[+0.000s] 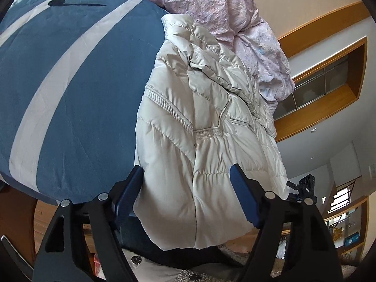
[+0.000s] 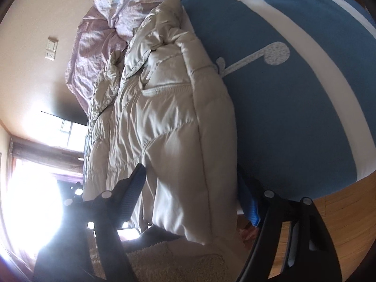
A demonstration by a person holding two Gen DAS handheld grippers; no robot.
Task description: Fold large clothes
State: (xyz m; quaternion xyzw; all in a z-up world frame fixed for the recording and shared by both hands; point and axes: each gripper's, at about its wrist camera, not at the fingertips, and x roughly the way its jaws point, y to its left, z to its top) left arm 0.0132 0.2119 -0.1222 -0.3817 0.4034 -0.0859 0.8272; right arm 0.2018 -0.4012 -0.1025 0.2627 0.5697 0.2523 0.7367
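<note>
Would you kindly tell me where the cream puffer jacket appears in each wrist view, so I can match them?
Left wrist view: the puffer jacket fills the centre, hem hanging between the fingers.
Right wrist view: the puffer jacket runs centre-left, hem nearest the camera.
Shared landmark: the pink crumpled quilt beyond the jacket's collar.

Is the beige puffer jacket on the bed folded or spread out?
Folded lengthwise: the jacket lies as a narrow strip, one sleeve tucked across its top.

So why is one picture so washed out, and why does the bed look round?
Right wrist view: daylight from the window blows out the lower left, and the puffy jacket looks softly blurred. Left wrist view: evenly lit and sharp. In both, the fisheye lens bulges the blue bedspread and darkens the corners.
</note>
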